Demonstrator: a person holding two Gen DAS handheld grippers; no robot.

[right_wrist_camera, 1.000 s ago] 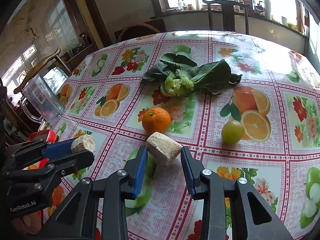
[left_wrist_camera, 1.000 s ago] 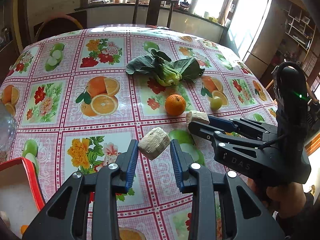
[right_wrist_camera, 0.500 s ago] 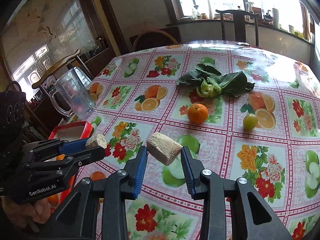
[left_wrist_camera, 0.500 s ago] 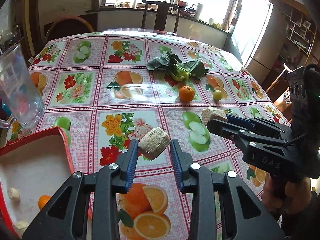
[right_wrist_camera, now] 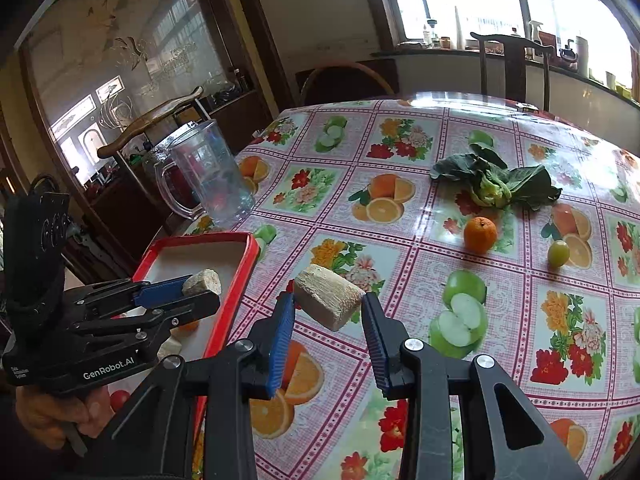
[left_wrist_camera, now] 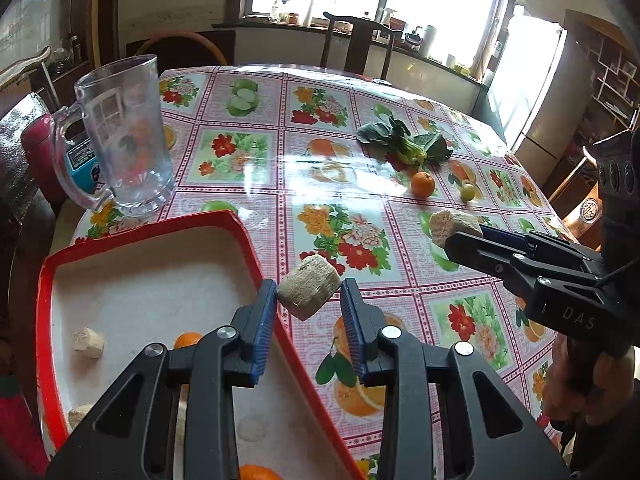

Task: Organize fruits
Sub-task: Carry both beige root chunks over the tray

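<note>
Left wrist view: left gripper (left_wrist_camera: pixel 308 300) fingers clamped on sugarcane chunk (left_wrist_camera: pixel 309 291), tray (left_wrist_camera: pixel 248 236) at 9 o'clock.
Right gripper (right_wrist_camera: pixel 328 310): fingers clamped on second chunk (right_wrist_camera: pixel 328 298).
Handling: likely light, stiff, fibrous; grip the flanks.

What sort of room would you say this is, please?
Probably a home dining room or kitchen: a round table under a fruit-patterned oilcloth, dark wooden chairs around it, and bottles and jars along the sunlit windowsill.

A home dining room, by the look of it. A round table (left_wrist_camera: pixel 256 184) wears a glossy oilcloth printed with fruit and flowers. Behind the table a dark wooden chair (left_wrist_camera: pixel 356 40) stands under a bright window whose sill (right_wrist_camera: pixel 580 56) is crowded with bottles and jars (ordinary household clutter). Left of the table stands a glass-fronted cabinet (right_wrist_camera: pixel 120 80).
</note>
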